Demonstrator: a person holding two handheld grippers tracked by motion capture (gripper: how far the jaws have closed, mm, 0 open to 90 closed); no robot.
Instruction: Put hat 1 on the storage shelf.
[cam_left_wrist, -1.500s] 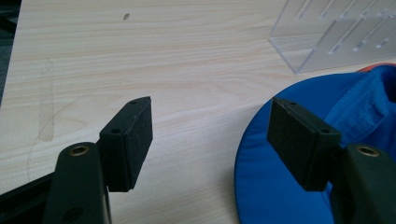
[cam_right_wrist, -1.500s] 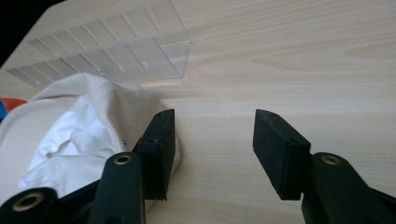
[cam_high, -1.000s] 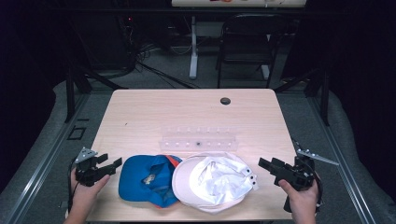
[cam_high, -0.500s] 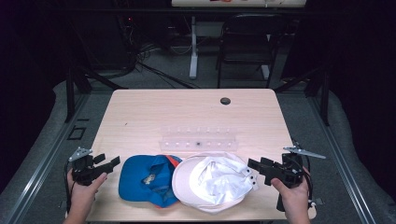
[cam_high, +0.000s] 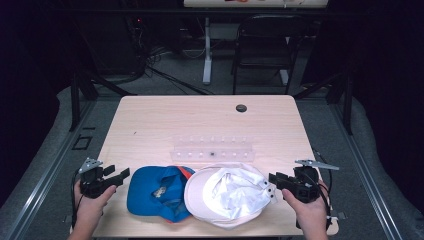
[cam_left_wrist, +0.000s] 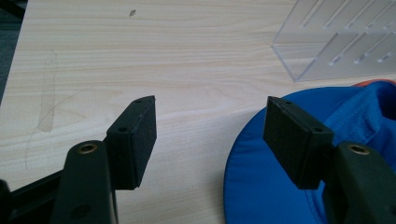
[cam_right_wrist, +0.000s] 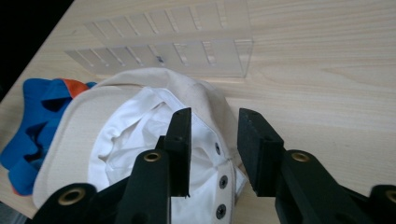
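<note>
No readable text, label, brand, number or sign anywhere: none on the blue cap (cam_high: 155, 192), the white cap (cam_high: 227, 195), the clear rack (cam_high: 212, 149) or the counter (cam_high: 200, 122).

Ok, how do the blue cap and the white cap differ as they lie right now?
The blue cap lies on the left by the left gripper, its brim pointing at that gripper's open jaws; the white cap lies on the right, its snap strap nearest the right gripper. The blue cap shows orange trim, while the white cap is plain with a cream brim. Both lie upside down, touching each other.
</note>
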